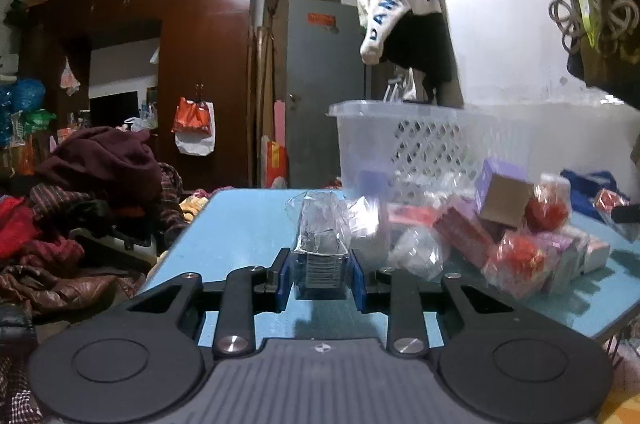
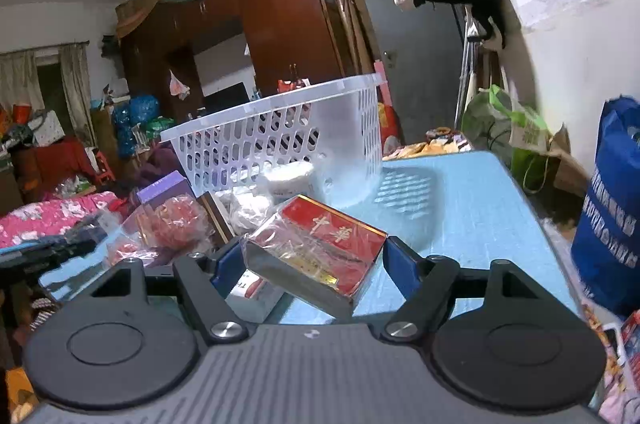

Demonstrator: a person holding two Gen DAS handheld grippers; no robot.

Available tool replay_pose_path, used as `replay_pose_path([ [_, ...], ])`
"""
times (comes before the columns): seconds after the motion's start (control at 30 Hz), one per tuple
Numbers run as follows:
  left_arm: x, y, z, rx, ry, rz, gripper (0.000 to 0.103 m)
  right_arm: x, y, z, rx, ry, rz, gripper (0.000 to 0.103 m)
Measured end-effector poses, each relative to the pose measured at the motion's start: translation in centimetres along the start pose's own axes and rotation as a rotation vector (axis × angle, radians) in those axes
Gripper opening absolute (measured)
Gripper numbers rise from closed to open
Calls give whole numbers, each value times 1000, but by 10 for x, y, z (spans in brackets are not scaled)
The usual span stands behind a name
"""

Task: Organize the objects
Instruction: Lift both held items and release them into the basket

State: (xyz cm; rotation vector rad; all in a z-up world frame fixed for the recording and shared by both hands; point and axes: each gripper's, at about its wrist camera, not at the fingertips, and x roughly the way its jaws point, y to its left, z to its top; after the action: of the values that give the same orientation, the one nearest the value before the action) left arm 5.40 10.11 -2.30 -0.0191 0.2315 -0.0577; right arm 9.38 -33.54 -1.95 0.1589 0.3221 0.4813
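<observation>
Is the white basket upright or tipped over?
Upright: the white basket stands on the blue table, rim on top, opening facing up.

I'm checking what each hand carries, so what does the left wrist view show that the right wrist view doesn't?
Only the left wrist view shows the left gripper shut on a small plastic-wrapped box, and a brown cardboard cube on top of the pile.

Only the right wrist view shows the right gripper closed around a red box with gold Chinese characters, tilted in clear wrap, and a blue bag at the table's right edge.

Both show the blue table, the white perforated basket, the pile of wrapped items, and the dark wooden wardrobe.
</observation>
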Motion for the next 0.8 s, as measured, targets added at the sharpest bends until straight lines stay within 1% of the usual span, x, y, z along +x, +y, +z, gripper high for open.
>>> replay_pose_path([
  [0.17, -6, 2, 5, -16, -39, -16, 33, -2, 7, 5, -48, -22, -6, 76],
  [0.3, -5, -2, 18, -30, -57, -48, 33, -1, 16, 20, -98, -49, -6, 76],
  [0.4, 4, -10, 42, -25, -86, -97, 34, 5, 29, 42, -160, -69, -1, 76],
  [0.5, 20, -20, 79, -35, -113, -141, 33, 18, 42, 76, -214, -99, -4, 75],
  [0.57, 36, -33, 107, -17, -129, -156, 33, 34, 52, 102, -260, -127, -9, 75],
  [0.63, 58, -45, 135, -15, -123, -172, 33, 58, 62, 122, -305, -111, -44, 75],
  [0.67, 70, -52, 147, -12, -112, -182, 33, 72, 65, 129, -316, -95, -45, 75],
  [0.73, 93, -69, 161, 15, -81, -179, 34, 100, 69, 138, -334, -53, -42, 75],
  [0.8, 116, -81, 165, 39, -51, -162, 34, 125, 73, 142, -355, -11, -64, 75],
])
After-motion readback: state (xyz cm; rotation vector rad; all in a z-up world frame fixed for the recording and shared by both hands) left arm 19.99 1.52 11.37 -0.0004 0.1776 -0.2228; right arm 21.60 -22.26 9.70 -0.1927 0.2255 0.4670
